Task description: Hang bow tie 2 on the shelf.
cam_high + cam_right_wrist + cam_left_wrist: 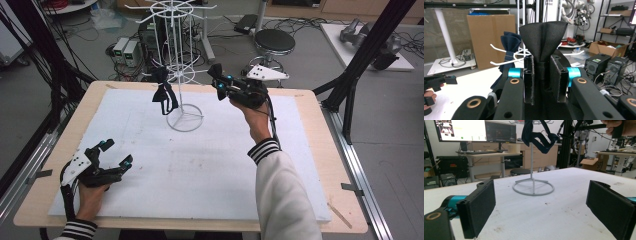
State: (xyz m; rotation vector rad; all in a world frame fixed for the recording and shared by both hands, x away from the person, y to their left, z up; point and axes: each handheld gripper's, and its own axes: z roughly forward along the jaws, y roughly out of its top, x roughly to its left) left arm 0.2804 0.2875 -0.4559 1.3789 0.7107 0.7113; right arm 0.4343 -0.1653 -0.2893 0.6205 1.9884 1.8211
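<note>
1. The right gripper (216, 75) is clamped on a black bow tie (543, 37) — held up just beside the white wire rack (181, 65).
2. A navy bow tie (164, 92) hangs from the rack.
3. The left gripper (116, 152) rests on the white table mat (200, 170) — jaws apart, nothing between them.

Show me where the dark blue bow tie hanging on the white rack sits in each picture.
High view: bow tie, upper middle, hanging on the white rack.
Left gripper view: top middle, above the rack's ring.
Right gripper view: left of middle.
Shared landmark: the white rack.
</note>
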